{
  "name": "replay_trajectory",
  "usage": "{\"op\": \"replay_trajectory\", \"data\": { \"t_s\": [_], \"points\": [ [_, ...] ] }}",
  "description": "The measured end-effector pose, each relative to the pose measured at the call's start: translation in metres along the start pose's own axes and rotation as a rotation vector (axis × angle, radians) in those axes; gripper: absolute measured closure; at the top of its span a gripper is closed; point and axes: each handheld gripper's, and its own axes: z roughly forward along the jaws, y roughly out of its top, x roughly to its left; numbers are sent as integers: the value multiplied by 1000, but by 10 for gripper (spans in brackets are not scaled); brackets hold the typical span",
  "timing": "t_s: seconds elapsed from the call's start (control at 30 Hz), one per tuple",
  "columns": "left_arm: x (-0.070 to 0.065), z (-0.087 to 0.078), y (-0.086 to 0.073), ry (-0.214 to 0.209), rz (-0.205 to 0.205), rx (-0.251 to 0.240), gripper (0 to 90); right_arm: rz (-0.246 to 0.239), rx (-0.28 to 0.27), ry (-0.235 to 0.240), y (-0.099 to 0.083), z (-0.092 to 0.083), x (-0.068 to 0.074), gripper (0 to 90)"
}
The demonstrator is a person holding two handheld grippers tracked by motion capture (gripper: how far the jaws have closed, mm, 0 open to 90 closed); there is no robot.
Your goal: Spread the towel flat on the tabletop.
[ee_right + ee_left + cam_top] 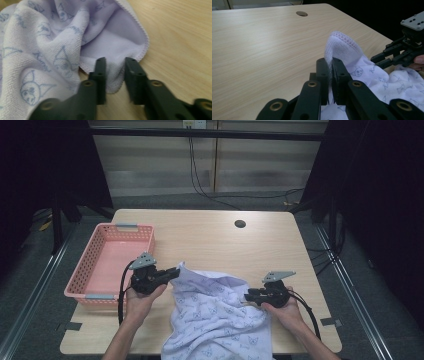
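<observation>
A pale lilac towel with a printed cat-face pattern lies crumpled on the near middle of the wooden table and hangs over its front edge. My left gripper is shut on the towel's upper left corner, which stands up between the pads in the left gripper view. My right gripper sits at the towel's right edge. In the right gripper view its jaws stand apart with the hemmed edge of the towel lying between them, and the pads do not press on it.
A pink plastic basket with nothing in it stands at the table's left edge, just behind my left hand. A round cable hole sits near the far edge. Bare wood stretches behind the towel.
</observation>
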Motion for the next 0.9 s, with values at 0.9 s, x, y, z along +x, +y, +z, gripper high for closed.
{"op": "replay_trajectory", "data": {
  "t_s": [0.9],
  "points": [
    [-4,-23,76,34,67,-120,859,-11,-441,-148,91,-155,-36,886]
  ]
}}
